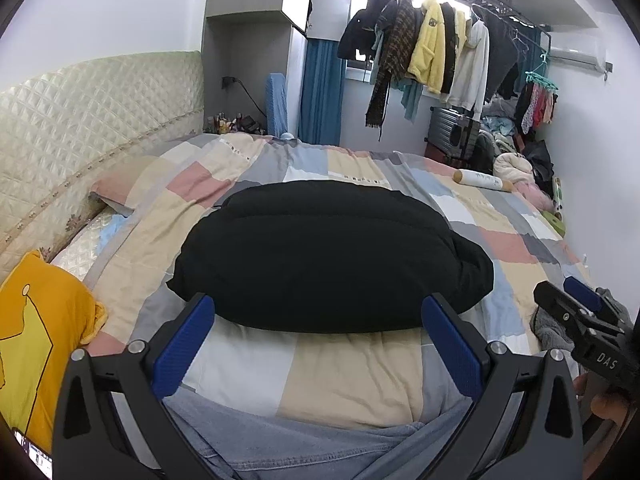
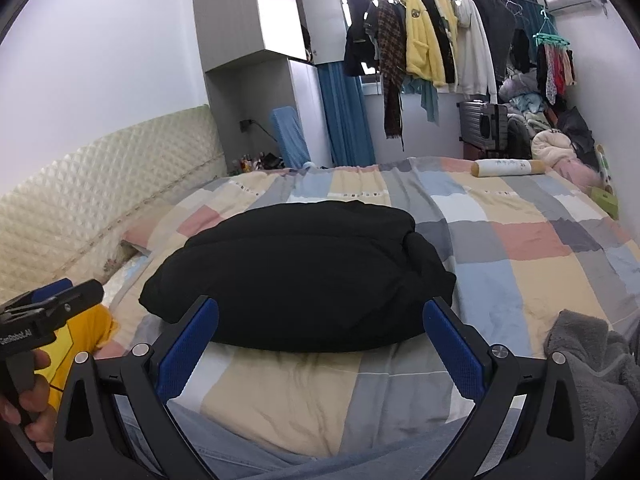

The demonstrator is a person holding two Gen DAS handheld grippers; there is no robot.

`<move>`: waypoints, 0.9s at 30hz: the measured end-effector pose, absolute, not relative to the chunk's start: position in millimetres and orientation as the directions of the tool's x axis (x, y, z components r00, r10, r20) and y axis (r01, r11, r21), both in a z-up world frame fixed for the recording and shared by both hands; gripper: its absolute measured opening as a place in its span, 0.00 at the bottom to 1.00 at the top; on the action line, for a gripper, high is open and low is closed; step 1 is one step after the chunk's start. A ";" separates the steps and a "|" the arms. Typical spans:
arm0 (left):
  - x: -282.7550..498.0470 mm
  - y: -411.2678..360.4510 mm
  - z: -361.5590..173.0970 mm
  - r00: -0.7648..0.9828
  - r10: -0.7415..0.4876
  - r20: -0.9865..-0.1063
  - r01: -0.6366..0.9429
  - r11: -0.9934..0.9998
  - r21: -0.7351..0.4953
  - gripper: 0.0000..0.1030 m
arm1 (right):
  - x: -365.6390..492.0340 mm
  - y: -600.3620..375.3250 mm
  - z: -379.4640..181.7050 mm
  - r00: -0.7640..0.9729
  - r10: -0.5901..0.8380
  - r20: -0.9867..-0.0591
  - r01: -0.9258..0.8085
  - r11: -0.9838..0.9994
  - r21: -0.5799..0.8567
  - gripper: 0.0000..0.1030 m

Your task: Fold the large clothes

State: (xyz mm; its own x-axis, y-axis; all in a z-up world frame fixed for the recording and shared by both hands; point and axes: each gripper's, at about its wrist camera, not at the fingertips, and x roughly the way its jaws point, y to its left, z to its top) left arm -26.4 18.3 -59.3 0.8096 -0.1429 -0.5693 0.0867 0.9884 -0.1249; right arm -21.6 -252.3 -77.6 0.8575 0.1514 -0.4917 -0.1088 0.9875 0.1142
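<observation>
Your black garment (image 1: pixel 328 256) lies folded into a thick, rounded bundle in the middle of the bed (image 1: pixel 352 384), on the patchwork quilt, well short of the headboard (image 1: pixel 92 120). It is so dark that you cannot make out seams, sleeves or a collar; only a few soft ridges show across its top, and on its right end a bunched lump (image 2: pixel 428 264) whose make-up stays unclear.

Your left tool (image 1: pixel 318 316) hangs just in front of the garment's near edge with its blue pads spread wide, holding nothing. The tips overlap the black cloth in the left wrist view, yet whether they touch it cannot be told. Your right tool (image 2: pixel 320 316) sits the same way in its own view: pads wide apart, empty, just before the garment's near edge. In the left wrist view the right tool shows only from the side at the frame's right border, partly cut off.

Left of the garment, a yellow cloth (image 1: pixel 36 344) runs out of frame. Right of it, a grey fleece (image 2: pixel 596 376) is cut by the lens rim. Below the garment, blue denim (image 1: pixel 304 444) fills the lower edge, half hidden behind the tool frames. Fingers (image 2: pixel 34 404) grip the left handle at the far left.
</observation>
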 end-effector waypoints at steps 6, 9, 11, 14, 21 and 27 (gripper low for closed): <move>-26.2 16.3 -61.5 0.804 -0.139 -0.578 0.081 0.989 -0.124 1.00 | -22.6 -248.5 -70.7 0.861 0.160 -0.482 -0.127 0.987 0.101 1.00; -25.8 15.6 -62.2 0.802 -0.133 -0.582 0.076 0.990 -0.121 1.00 | -23.7 -248.5 -68.9 0.864 0.166 -0.476 -0.132 0.986 0.103 1.00; -24.4 16.7 -63.2 0.800 -0.129 -0.586 0.074 0.990 -0.117 1.00 | -23.4 -247.9 -67.6 0.864 0.170 -0.475 -0.136 0.985 0.106 1.00; -22.6 17.1 -64.9 0.793 -0.130 -0.595 0.073 0.990 -0.119 1.00 | -24.1 -247.1 -64.4 0.866 0.172 -0.468 -0.139 0.985 0.105 1.00; -20.3 17.4 -65.4 0.788 -0.118 -0.604 0.063 0.992 -0.113 1.00 | -24.3 -245.0 -60.7 0.868 0.175 -0.465 -0.148 0.984 0.094 1.00; -19.7 17.8 -67.0 0.786 -0.118 -0.607 0.066 0.992 -0.107 1.00 | -22.8 -246.7 -61.0 0.868 0.175 -0.466 -0.145 0.984 0.100 1.00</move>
State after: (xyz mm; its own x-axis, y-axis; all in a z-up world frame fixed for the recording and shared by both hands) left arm -19.7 17.8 -67.0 0.7859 -0.1180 -0.6070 0.0662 0.9920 -0.1070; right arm -22.8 -246.7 -61.0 0.8675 0.1751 -0.4655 -0.1451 0.9844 0.0998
